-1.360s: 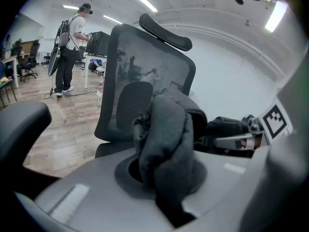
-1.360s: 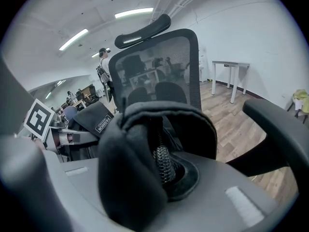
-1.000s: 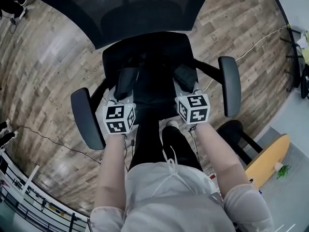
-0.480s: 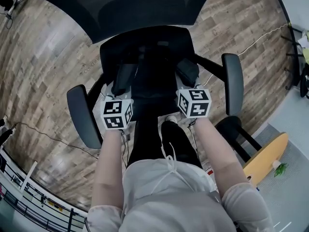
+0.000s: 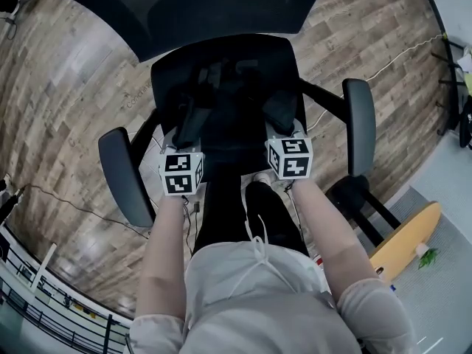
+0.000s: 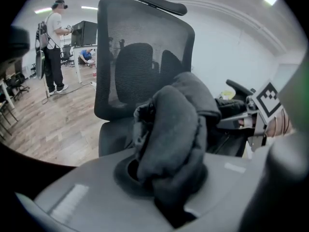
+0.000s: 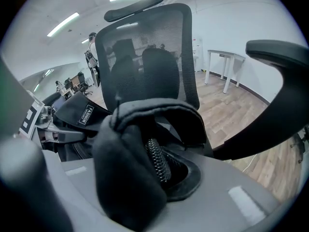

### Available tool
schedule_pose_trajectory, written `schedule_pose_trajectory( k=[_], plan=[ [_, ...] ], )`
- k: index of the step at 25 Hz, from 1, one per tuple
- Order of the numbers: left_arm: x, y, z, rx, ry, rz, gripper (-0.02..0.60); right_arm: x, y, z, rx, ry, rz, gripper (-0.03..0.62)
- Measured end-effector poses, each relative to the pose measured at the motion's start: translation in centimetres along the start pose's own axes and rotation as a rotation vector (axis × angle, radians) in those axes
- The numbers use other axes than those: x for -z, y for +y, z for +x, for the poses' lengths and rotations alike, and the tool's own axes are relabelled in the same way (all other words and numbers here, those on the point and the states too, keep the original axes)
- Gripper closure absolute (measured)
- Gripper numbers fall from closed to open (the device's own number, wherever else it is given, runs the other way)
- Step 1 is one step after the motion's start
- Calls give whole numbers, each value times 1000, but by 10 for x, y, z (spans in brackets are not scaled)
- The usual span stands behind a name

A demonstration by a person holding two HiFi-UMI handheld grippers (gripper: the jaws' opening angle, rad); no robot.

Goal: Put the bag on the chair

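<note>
A black fabric bag (image 5: 234, 116) lies across the seat of a black office chair (image 5: 166, 68), held at both ends. My left gripper (image 5: 193, 122) is shut on a bunched fold of the bag (image 6: 176, 129) near the seat's left side. My right gripper (image 5: 281, 113) pinches the bag's other end (image 7: 128, 170). Its jaws are opening, with the fabric and a zipper coil between them. The mesh backrest (image 6: 140, 57) stands just behind the bag. A bag panel with a white label (image 7: 86, 114) shows in the right gripper view.
Armrests (image 5: 122, 175) (image 5: 359, 124) flank the seat. The floor is wood planks with a thin cable (image 5: 66, 205). A wooden board (image 5: 405, 245) lies at the right. A person (image 6: 53, 47) stands far off by desks, and a white table (image 7: 227, 66) is beyond the chair.
Both grippers have moved forward over the seat with the bag, which now lies lower on the seat. The right jaws have parted slightly.
</note>
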State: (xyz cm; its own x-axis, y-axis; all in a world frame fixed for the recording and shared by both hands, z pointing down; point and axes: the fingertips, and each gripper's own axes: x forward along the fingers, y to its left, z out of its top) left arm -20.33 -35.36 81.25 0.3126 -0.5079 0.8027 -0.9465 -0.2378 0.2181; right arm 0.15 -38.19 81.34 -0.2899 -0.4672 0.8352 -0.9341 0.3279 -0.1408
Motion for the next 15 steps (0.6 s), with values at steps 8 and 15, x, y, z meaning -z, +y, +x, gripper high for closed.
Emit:
schedule_pose_trajectory(
  k=[8, 15],
  plan=[
    [17, 9, 19, -20, 38, -10, 535, 26, 1, 20, -23, 54, 21, 516],
    [21, 14, 25, -29, 21, -66, 525, 39, 3, 28, -99, 55, 66, 502]
  ],
)
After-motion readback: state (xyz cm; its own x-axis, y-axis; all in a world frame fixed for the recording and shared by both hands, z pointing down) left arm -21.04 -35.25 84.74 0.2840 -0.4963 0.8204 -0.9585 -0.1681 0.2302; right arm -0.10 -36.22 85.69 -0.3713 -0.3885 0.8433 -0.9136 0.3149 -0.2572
